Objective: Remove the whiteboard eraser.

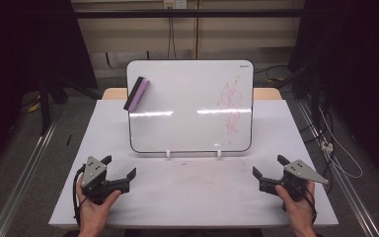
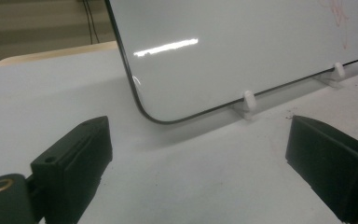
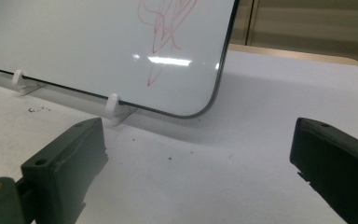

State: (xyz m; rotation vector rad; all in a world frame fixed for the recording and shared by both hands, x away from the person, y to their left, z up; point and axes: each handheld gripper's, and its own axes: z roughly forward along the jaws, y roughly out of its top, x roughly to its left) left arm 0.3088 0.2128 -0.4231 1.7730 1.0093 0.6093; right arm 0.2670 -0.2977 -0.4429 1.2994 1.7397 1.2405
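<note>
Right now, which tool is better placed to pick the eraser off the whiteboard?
Probably the left tool: the eraser sits at the whiteboard's upper left corner, on that tool's side. The right tool, also open, would have to cross the board past the red scribble.

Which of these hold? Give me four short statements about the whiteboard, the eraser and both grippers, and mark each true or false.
1. The eraser sits at the whiteboard's upper left. True.
2. The red scribble is on the board's left half. False: it is on the right half.
3. The left gripper holds the eraser. False: it is open and empty, on the table.
4. The right gripper is open. True.
</note>
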